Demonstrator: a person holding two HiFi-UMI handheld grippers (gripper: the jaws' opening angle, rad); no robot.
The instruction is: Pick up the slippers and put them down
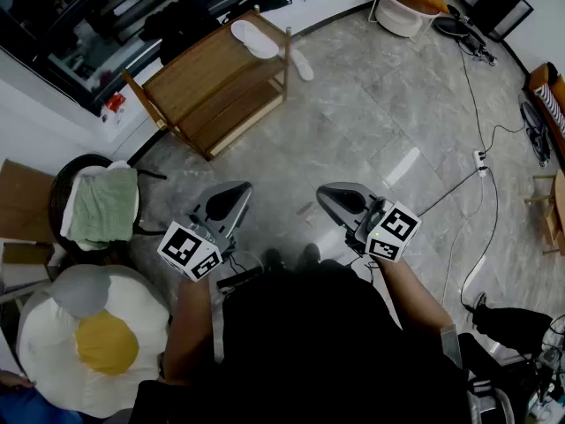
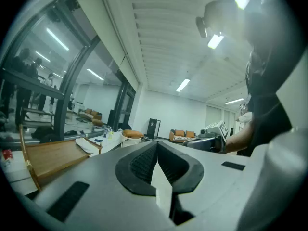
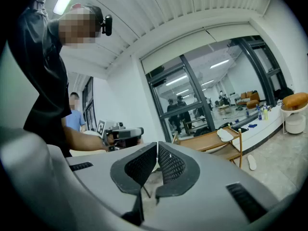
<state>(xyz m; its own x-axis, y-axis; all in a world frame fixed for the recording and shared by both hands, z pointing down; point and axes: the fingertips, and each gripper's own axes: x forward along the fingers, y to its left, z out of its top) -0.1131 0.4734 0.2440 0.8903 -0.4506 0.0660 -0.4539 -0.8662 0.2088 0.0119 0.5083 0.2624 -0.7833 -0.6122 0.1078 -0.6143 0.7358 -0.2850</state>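
Observation:
One white slipper [image 1: 252,38] lies on top of a low wooden rack [image 1: 199,82]. The other slipper [image 1: 301,64] lies on the floor by the rack's right corner. Both also show in the right gripper view, the slipper on the rack [image 3: 224,134] and the one on the floor [image 3: 251,162]. The left gripper view shows the rack's slipper [image 2: 86,145]. My left gripper [image 1: 237,186] [image 2: 157,144] and right gripper [image 1: 325,193] [image 3: 157,144] hover side by side near my body, well short of the rack. On both, the pads meet with nothing between them.
A chair with a green towel [image 1: 101,206] and an egg-shaped cushion [image 1: 88,334] sit at the left. A white basket with an orange cushion [image 1: 408,3] stands at the back right. Cables and a power strip [image 1: 481,157] run along the right floor.

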